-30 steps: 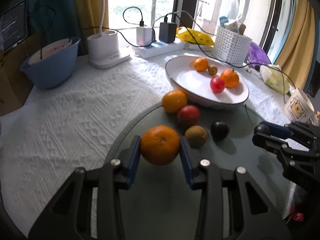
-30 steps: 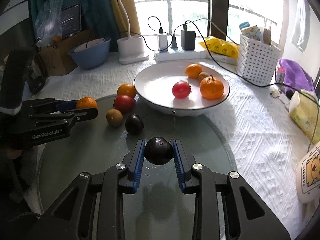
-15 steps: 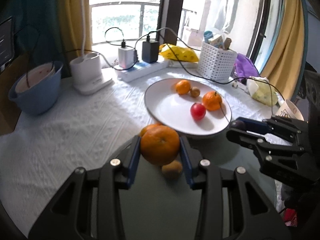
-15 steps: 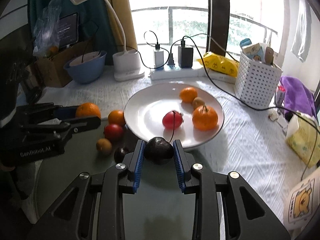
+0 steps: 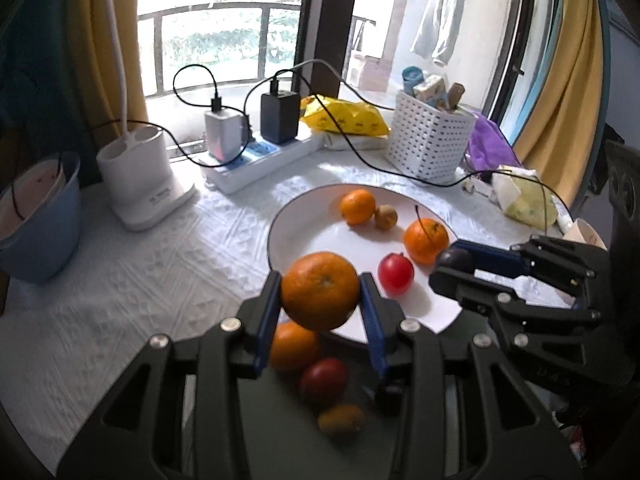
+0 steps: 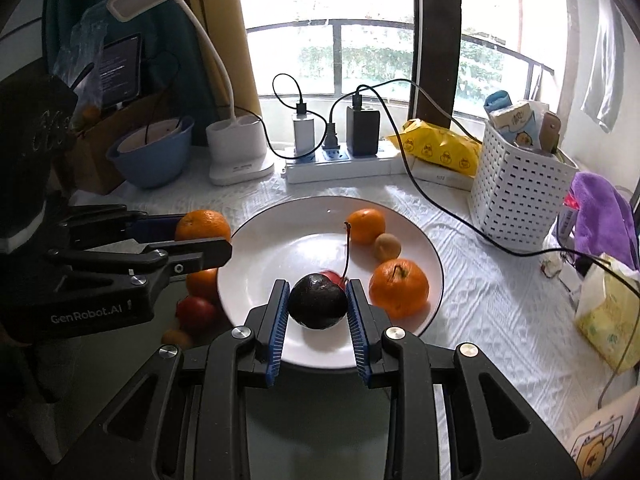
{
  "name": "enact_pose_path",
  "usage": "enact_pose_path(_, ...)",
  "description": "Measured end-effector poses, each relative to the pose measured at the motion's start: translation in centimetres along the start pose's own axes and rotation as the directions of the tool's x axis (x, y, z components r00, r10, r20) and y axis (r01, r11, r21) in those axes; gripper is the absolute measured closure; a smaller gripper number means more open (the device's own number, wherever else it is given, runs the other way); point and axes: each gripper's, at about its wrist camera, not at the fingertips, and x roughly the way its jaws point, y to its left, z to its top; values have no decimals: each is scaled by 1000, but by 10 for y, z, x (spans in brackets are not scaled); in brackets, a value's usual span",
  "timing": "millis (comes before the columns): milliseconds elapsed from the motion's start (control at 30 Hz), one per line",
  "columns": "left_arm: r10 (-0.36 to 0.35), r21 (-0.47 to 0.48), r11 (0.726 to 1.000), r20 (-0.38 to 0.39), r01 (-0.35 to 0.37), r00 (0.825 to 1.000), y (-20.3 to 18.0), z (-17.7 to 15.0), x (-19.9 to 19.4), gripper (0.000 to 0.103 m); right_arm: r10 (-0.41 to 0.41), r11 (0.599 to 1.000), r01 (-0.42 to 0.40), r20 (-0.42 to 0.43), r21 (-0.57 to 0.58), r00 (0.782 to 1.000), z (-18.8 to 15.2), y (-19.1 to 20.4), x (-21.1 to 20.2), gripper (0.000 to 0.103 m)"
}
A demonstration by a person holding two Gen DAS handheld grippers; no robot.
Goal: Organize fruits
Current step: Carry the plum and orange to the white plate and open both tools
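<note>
1. The left hand-held gripper [image 5: 320, 300] is clamped on an orange [image 5: 320, 290], raised at the near rim of the white plate [image 5: 304, 216], presumably for dropping in.
2. The right hand-held gripper [image 6: 318, 308] pinches a dark plum [image 6: 318, 306] above the plate's near side.
3. Four fruits already lie on the plate; an orange, a red fruit and a brown one wait on the worktop [image 5: 120, 280] just beside it.

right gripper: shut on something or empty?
Shut. The right gripper clamps a dark plum between both blue pads, held over the white plate, not yet released.
</note>
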Motion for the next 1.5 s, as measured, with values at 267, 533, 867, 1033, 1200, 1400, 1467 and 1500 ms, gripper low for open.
enact_pose_path(267, 4, 23, 1000, -8, -4, 1000, 8, 14, 19, 63, -1, 1000, 1, 19, -3, 1000, 17, -7, 17, 72)
enact_pose_path(533, 23, 45, 999, -23, -22, 999, 7, 25, 38, 63, 11, 1000, -11, 13, 27, 1000, 28, -20, 41, 72)
enact_pose_path(867, 30, 50, 998, -54, -27, 998, 4, 26, 56, 63, 21, 998, -20, -14, 61, 1000, 27, -31, 61, 72)
enact_pose_path(1033, 25, 32, 999, -77, -23, 997, 6, 25, 59, 63, 23, 998, -22, -17, 63, 1000, 26, -32, 62, 72)
enact_pose_path(1200, 34, 31, 999, -78, -31, 996, 5, 24, 56, 63, 19, 998, -18, -16, 62, 1000, 27, -30, 61, 72)
enact_pose_path(1400, 34, 35, 999, -48, -32, 998, 3, 24, 47, 60, -9, 998, 9, -7, 55, 1000, 29, -26, 55, 64)
enact_pose_path(1467, 35, 30, 999, -41, -34, 999, 3, 26, 44, 60, -9, 998, 9, -5, 60, 1000, 29, -26, 52, 62)
enact_pose_path(1500, 37, 27, 999, -37, -36, 999, 3, 26, 41, 60, -11, 998, 11, -2, 60, 1000, 30, -26, 50, 62)
